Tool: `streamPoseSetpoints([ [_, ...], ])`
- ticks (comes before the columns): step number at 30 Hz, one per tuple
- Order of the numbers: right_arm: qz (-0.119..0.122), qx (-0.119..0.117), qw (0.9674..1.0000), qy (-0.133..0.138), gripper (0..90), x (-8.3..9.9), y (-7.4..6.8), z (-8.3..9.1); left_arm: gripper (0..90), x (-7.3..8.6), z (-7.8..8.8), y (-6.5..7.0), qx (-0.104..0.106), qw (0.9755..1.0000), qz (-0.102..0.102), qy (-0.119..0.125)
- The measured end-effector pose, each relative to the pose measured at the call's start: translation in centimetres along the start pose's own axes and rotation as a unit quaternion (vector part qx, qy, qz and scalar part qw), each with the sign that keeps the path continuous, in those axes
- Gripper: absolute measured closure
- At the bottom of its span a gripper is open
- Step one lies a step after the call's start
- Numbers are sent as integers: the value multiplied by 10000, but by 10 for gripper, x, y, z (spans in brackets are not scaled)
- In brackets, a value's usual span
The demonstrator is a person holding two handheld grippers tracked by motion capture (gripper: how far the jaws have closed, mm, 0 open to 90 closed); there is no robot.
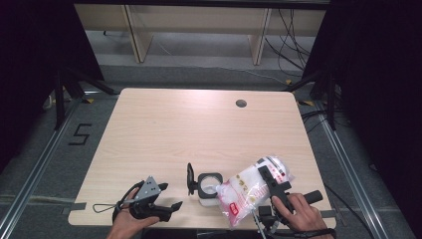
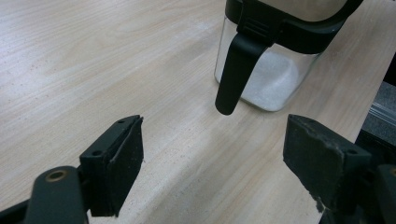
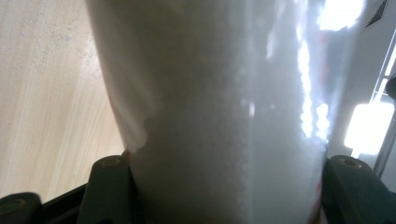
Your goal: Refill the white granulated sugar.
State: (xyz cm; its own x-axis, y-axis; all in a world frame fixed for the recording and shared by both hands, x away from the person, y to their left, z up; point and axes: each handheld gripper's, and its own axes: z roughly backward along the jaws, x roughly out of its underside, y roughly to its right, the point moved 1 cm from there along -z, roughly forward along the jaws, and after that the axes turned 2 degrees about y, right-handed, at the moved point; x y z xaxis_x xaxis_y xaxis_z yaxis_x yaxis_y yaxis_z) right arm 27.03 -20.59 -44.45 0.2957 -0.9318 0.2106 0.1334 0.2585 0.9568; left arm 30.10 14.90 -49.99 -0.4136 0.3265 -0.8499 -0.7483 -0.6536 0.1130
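A small clear container with a black rim stands near the table's front edge, its black lid flipped up on the left. White granules fill its bottom. My right gripper is shut on a clear bag of white granules, which tilts down to the left with its lower end at the container's open top. In the right gripper view the bag sits between both jaws. My left gripper rests left of the container, open, jaws wide apart and nothing between them. The hanging lid faces it.
The light wooden table has a round cable hole at the back right. The container stands close to the front edge. Wooden shelving stands behind the table, and black stands flank it on both sides.
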Motion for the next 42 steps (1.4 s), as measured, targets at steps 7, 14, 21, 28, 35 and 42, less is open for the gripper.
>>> streamPoseSetpoints([
  [7, 101, 184, 9997, 141, 426, 1, 1, -2, 197, 0, 1, -2, -3, 9999, -114, -55],
  [14, 64, 155, 9998, 105, 426, 2, 1, -1, 198, 0, 1, -2, -51, 9999, -86, -109],
  [21, -33, 86, 9999, 65, 427, 2, 0, -1, 198, 0, 1, -1, -30, 10000, -42, -66],
  [28, 13, 158, 9998, 127, 427, 4, 0, -2, 199, 0, 0, -2, -10, 9999, -120, -19],
  [35, -44, 16, 10000, 34, 428, 4, 0, -1, 198, 0, 0, -1, 14, 9999, -117, -14],
  [42, -237, 52, 9997, 51, 428, 5, -2, -1, 198, 0, 0, 0, -14, 10000, 46, -4],
])
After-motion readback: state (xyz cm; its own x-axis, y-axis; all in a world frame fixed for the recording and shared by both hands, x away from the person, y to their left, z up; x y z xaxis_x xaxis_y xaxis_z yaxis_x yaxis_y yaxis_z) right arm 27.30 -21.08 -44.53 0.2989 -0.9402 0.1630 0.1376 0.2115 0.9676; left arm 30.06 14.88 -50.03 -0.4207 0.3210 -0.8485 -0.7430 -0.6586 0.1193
